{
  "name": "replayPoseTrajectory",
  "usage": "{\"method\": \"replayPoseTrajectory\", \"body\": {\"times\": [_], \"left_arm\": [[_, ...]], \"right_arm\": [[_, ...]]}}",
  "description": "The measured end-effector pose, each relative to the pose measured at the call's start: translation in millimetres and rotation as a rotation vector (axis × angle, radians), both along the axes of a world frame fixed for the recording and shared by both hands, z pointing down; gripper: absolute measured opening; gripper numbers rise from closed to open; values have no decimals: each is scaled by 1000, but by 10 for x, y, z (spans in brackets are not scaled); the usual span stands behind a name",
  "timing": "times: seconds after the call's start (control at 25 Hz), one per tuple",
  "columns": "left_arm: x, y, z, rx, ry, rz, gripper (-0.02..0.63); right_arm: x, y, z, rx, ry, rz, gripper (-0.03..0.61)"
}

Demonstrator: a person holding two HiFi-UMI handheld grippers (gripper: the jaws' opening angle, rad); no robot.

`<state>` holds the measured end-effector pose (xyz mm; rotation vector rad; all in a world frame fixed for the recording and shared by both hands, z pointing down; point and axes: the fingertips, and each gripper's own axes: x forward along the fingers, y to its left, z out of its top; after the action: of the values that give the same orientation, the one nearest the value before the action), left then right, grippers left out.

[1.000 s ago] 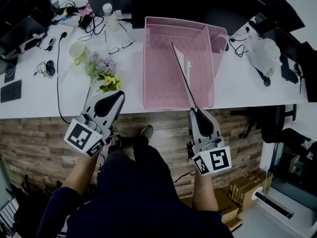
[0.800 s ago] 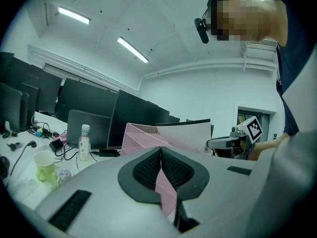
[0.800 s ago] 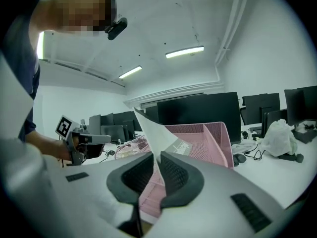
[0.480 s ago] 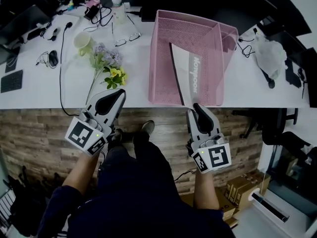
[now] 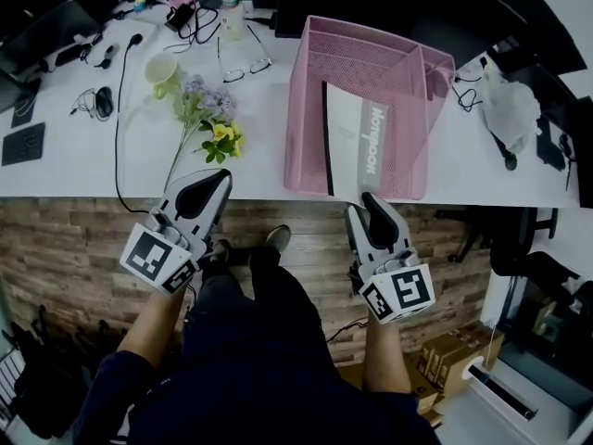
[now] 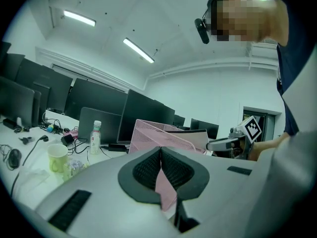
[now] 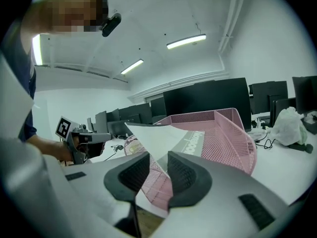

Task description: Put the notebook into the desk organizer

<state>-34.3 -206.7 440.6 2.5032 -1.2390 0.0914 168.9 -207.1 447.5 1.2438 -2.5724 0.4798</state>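
Seen edge-on a second ago, the notebook (image 5: 357, 137) is now tipped over, cover up, inside the pink desk organizer (image 5: 306, 109) at the bench's (image 5: 74, 170) front edge. The right gripper's (image 5: 369, 202) jaws have just been opening and are held apart, with the notebook's near corner ungripped between them. The left gripper's (image 5: 215, 180) jaws are closed on nothing. In the head view, the notebook's near end is hidden by the right gripper.

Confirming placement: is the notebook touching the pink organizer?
Touching. The head view shows the notebook lying inside the pink organizer, resting on its mesh with no gap visible.
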Motion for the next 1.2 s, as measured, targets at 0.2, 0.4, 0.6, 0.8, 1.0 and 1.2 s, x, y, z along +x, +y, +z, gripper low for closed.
{"method": "replayPoseTrajectory", "body": {"times": [0.2, 0.4, 0.6, 0.8, 1.0, 1.2], "left_arm": [[-35, 58, 46, -4, 6, -3, 28], [-78, 121, 44, 1, 11, -1, 28], [-116, 162, -35, 17, 15, 10, 28], [-145, 185, -161, 40, 19, 31, 28], [-153, 205, -287, 61, 28, 51, 28], [-178, 189, -431, 89, 26, 71, 28]], "right_arm": [[-102, 26, 49, -26, -25, -29, 188], [-105, 61, 42, -27, -53, 7, 190], [-113, 109, -43, -10, -52, 33, 193], [-147, 153, -132, 4, -64, 65, 193], [-192, 163, -258, 28, -69, 89, 193], [-209, 157, -403, 55, -84, 114, 193]]}}
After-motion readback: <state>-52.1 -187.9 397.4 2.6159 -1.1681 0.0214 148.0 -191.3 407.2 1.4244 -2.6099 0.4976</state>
